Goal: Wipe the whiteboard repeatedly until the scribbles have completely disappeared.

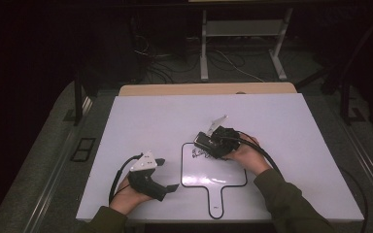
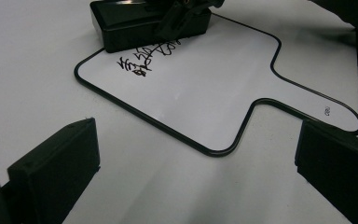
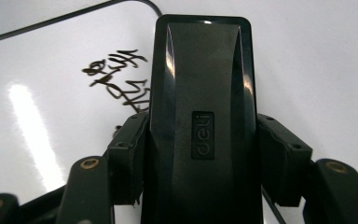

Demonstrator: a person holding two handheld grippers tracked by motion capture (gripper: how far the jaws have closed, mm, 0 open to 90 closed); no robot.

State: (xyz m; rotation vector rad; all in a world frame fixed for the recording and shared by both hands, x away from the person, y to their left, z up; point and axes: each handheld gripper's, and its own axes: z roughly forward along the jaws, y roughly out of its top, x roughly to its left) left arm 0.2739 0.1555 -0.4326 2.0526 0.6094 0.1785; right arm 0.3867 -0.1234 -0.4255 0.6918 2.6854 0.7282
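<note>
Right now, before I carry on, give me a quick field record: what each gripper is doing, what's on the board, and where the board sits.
right gripper: shut on the eraser, jaws clamping its two long sides
eraser position: on the whiteboard's upper part, beside the scribbles
writing: black marker scribbles, not yet wiped
left gripper: open, holding nothing, to the left of the board
whiteboard: paddle-shaped, black-edged, flat on the white table, handle toward the person

High view sat above the person's side, looking forward and down over the whole tabletop [image 1: 126, 111]. Left gripper view rode low, facing across the paddle whiteboard [image 2: 205, 93]. Right gripper view was very close, along its eraser [image 3: 200, 116]. All three shared the scribble [image 1: 196, 153] and eraser.
</note>
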